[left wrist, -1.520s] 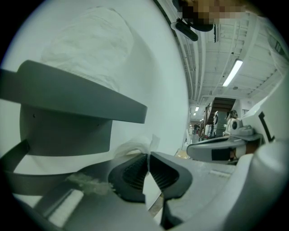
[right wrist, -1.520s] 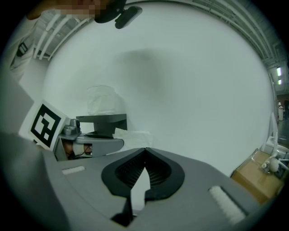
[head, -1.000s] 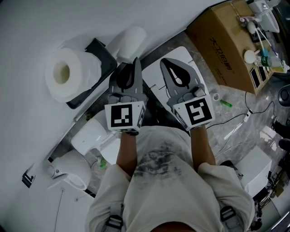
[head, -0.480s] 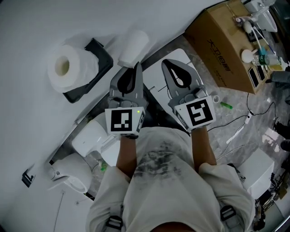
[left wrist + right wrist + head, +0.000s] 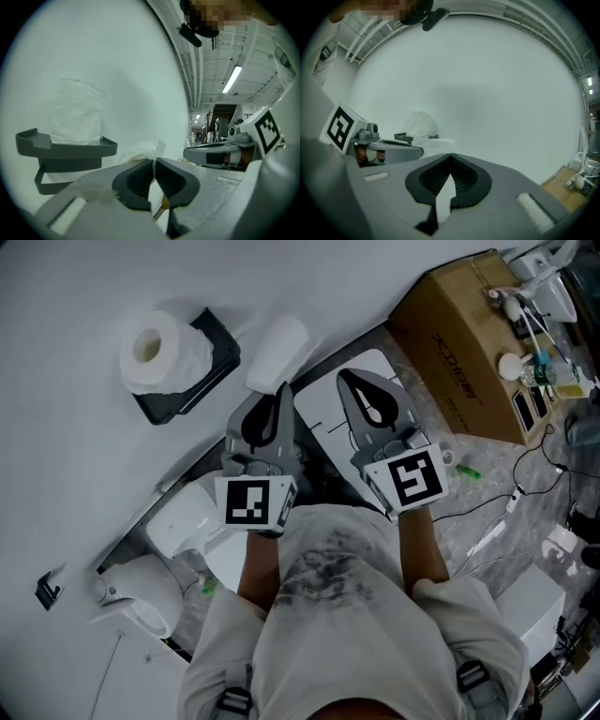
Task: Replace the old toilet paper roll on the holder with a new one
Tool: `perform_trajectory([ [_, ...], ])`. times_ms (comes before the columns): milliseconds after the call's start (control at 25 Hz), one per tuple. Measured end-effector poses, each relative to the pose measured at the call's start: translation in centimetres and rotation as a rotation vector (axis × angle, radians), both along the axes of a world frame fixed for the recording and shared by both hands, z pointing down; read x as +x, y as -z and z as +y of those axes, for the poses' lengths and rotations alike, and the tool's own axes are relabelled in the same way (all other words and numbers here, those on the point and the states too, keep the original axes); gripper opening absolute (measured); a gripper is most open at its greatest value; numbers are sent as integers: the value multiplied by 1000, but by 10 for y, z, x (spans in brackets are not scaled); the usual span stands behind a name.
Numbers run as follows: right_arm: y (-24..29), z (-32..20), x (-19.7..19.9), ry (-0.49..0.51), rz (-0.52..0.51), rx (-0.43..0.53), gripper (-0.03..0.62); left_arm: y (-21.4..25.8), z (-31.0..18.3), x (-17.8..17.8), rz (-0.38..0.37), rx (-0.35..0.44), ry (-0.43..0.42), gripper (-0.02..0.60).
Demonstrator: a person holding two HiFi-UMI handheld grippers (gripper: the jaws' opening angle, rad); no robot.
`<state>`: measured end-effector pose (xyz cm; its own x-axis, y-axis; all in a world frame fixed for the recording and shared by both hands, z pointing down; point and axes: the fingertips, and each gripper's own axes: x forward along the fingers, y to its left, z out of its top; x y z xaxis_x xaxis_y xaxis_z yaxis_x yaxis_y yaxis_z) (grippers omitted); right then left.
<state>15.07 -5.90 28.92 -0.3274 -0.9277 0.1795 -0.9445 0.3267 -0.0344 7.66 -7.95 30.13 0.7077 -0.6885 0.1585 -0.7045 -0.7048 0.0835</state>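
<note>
My left gripper [image 5: 153,164] is pinched shut on the edge of a soft white bundle [image 5: 277,351]. It sticks out at 12 o'clock from the tips, and I take it for a roll of paper, old or new I cannot tell. My right gripper [image 5: 450,157] is closed on nothing, its pads meeting. A full roll [image 5: 161,351] stands upright on the shelf of the wall holder [image 5: 221,351], at 10 o'clock from my left tips. The bracket under the shelf looks bare.

The paper should be light and easily crushed, and a loose sheet would tear or unwind. I would hold a roll across its outer wall or through the core, and gently.

Against a second ago, the holder and its roll sit higher and smaller in the head view. Both grippers remain side by side, with the same grip.
</note>
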Motion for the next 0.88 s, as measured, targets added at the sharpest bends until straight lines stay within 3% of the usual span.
perform_trajectory([
  [880,26,16,-56,205,16,49,0,31,48,-70,6,37,180,15],
])
